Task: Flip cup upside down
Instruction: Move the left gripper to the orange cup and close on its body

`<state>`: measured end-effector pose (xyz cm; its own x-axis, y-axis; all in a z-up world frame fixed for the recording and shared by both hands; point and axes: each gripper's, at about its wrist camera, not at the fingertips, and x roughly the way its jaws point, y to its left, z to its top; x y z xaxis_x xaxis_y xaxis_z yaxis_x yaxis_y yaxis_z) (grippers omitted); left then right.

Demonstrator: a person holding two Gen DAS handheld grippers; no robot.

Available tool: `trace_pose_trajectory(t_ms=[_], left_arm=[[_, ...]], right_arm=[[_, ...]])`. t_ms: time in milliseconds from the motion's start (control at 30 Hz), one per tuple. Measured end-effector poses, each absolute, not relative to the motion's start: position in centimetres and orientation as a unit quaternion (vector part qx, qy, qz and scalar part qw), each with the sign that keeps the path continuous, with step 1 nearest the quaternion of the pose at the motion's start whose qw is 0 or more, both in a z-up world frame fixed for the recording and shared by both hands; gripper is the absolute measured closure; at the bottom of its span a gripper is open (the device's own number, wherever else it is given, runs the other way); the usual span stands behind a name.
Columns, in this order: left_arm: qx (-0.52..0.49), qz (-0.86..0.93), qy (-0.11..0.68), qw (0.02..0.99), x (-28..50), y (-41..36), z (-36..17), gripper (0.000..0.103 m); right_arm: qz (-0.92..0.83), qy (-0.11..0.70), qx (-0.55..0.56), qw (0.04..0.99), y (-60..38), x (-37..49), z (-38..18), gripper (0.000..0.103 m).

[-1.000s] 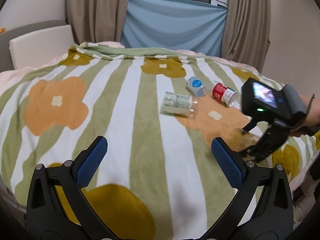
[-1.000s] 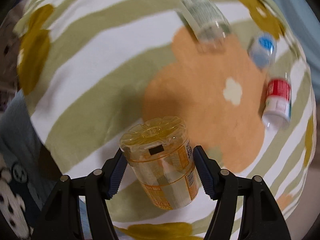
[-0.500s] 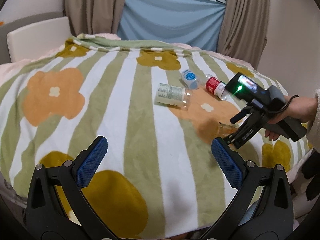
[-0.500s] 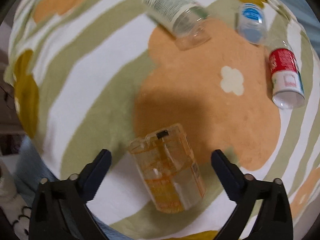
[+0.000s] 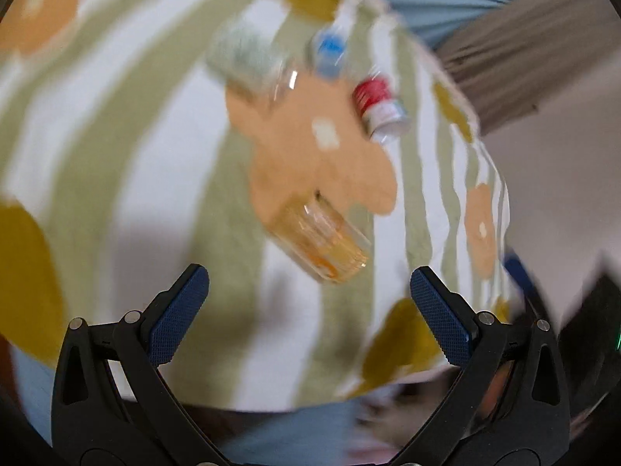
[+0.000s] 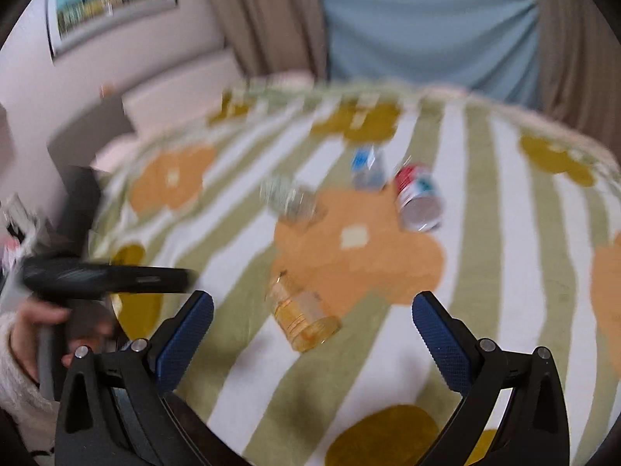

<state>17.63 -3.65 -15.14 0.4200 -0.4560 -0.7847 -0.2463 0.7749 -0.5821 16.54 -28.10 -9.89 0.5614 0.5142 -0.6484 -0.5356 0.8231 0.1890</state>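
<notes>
Cup (image 5: 320, 239) — amber, see-through — lies on its side on the bed's striped blanket (image 5: 163, 178), at the edge of a big orange flower print, mouth toward the near edge as far as the blur allows. Not upside down; the flip is not done, by my reading.

Left claw (image 5: 309, 299) spread wide, nothing between the pads, cup just ahead at 12 o'clock. Right claw (image 6: 313, 320) also wide apart and empty, cup ahead at about 11 o'clock. Neither touches it.

Three other containers lie tipped beyond the cup: a clear one (image 5: 248, 64) at 11 o'clock, a blue-labelled one (image 5: 330, 50) at 12, a red one (image 5: 380, 106) at 1 — all well apart from it.

Risks, as judgement:
- Round wall on soft fabric: a nudge from one pad before the other could roll the cup toward the near edge of the bed.
- Both views are smeared with motion; a hurried closing could land off-centre and squirt the slick plastic out.
- Both claws are aimed at one cup, so they could collide.
- Blanket gives underfoot — set mouth-down on a fold, the cup may tip again.
</notes>
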Motion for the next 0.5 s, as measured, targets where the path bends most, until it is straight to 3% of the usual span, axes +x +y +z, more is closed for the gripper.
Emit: trace_pose_trajectory(t_ms=[133, 400, 500], left_arm=[[-0.419, -0.013, 0.572, 0.705, 19.8, -6.0, -20.1, 0.007], [-0.452, 0.047, 0.567, 0.687, 22.2, -8.4, -22.7, 0.011], [-0.454, 0.058, 0.575, 0.678, 22.8, -8.3, -23.4, 0.023]], right_arm=[[0.291, 0.306, 0.049, 0.905, -32.7, 12.6, -10.2, 0.001], [0.278, 0.3, 0.092, 0.908, -36.7, 9.2, -13.7, 0.001], [0.283, 0.301, 0.1, 0.905, -37.9, 8.9, -14.4, 0.0]])
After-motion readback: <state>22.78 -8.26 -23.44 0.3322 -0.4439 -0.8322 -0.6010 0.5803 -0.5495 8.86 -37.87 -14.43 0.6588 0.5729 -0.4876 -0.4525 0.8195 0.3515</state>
